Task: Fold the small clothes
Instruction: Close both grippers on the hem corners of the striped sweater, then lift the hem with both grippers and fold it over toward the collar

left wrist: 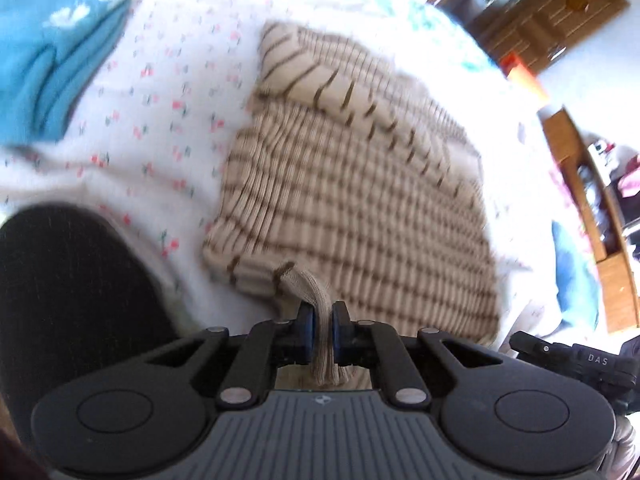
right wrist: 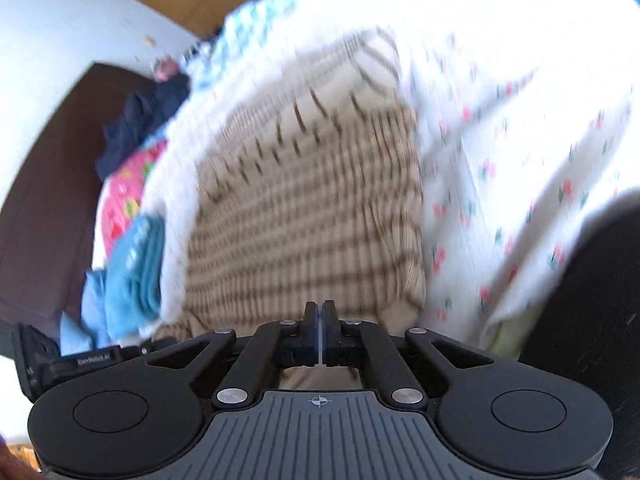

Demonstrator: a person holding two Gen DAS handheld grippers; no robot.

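A beige knit sweater with brown stripes lies on the white floral bedsheet, a sleeve folded across its far part. My left gripper is shut on a fold of the sweater's near hem, which sticks up between the pads. The sweater also shows in the right wrist view, blurred. My right gripper is at the sweater's near edge with its pads pressed together; whether cloth sits between them is not visible.
A folded blue garment lies at the far left of the bed. A dark rounded shape is at the near left. Folded blue clothes, pink cloth and dark cloth lie left of the sweater. Wooden furniture stands beyond.
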